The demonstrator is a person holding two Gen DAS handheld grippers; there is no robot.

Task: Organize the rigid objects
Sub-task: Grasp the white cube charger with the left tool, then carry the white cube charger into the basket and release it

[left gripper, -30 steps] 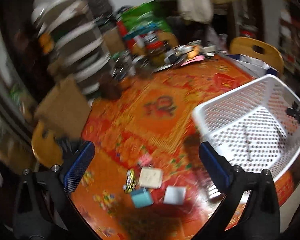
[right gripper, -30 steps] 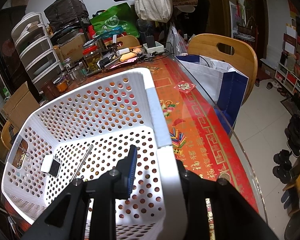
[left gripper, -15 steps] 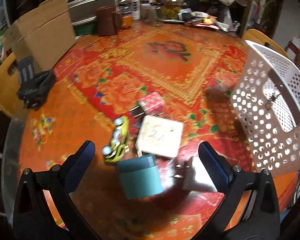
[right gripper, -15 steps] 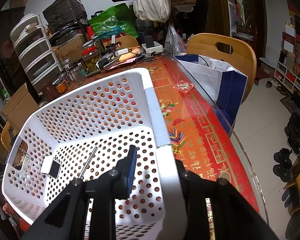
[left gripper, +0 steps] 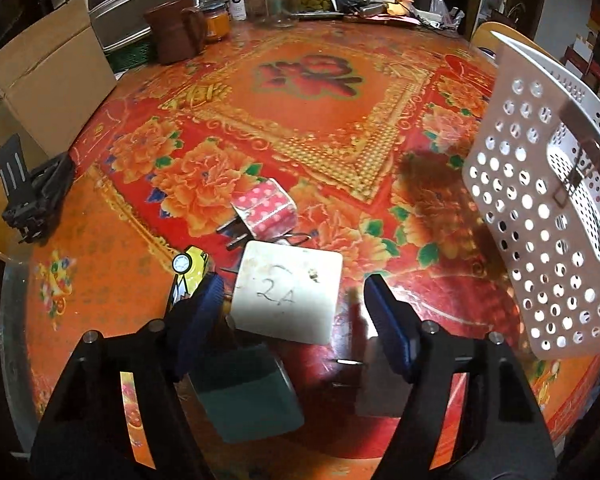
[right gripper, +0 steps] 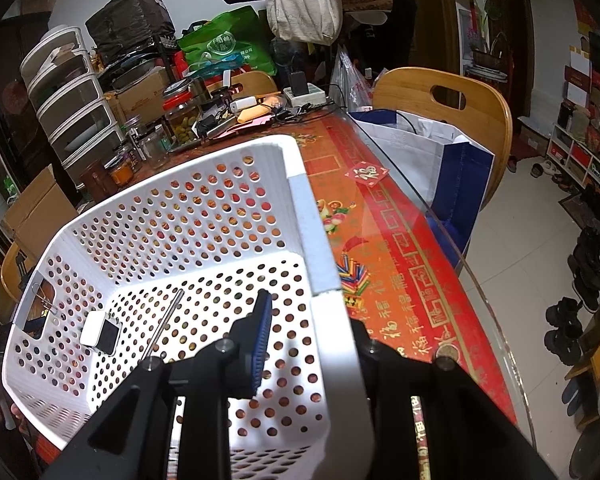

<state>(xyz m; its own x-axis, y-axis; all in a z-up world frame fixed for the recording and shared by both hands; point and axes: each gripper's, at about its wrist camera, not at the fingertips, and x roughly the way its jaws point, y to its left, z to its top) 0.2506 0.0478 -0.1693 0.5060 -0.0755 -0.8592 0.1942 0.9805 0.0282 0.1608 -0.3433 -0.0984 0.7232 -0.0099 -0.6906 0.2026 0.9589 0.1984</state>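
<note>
In the left wrist view a white charger block marked "2A" (left gripper: 288, 296) lies on the red patterned tablecloth. My left gripper (left gripper: 294, 304) straddles it with its jaws closing; the left pad sits at the block's edge, the right pad stands apart from it. Around the block lie a teal box (left gripper: 248, 396), a yellow toy car (left gripper: 188, 272), a pink dotted plug (left gripper: 266, 210) and a grey plug (left gripper: 376, 384). My right gripper (right gripper: 312, 320) is shut on the near wall of the white perforated basket (right gripper: 180, 216), which holds a small white device (right gripper: 100, 332) and a metal rod (right gripper: 164, 324).
The white basket (left gripper: 540, 220) stands tilted at the right of the left wrist view. A cardboard box (left gripper: 48, 76), a brown jug (left gripper: 176, 36) and jars line the far side. A black holder (left gripper: 32, 196) lies at the left edge. A wooden chair (right gripper: 440, 100) with a bag (right gripper: 432, 152) stands beyond the table's glass edge.
My left gripper has dropped down over the cluster of small objects and its jaws have narrowed around the white block. The right gripper and basket have stayed still.
</note>
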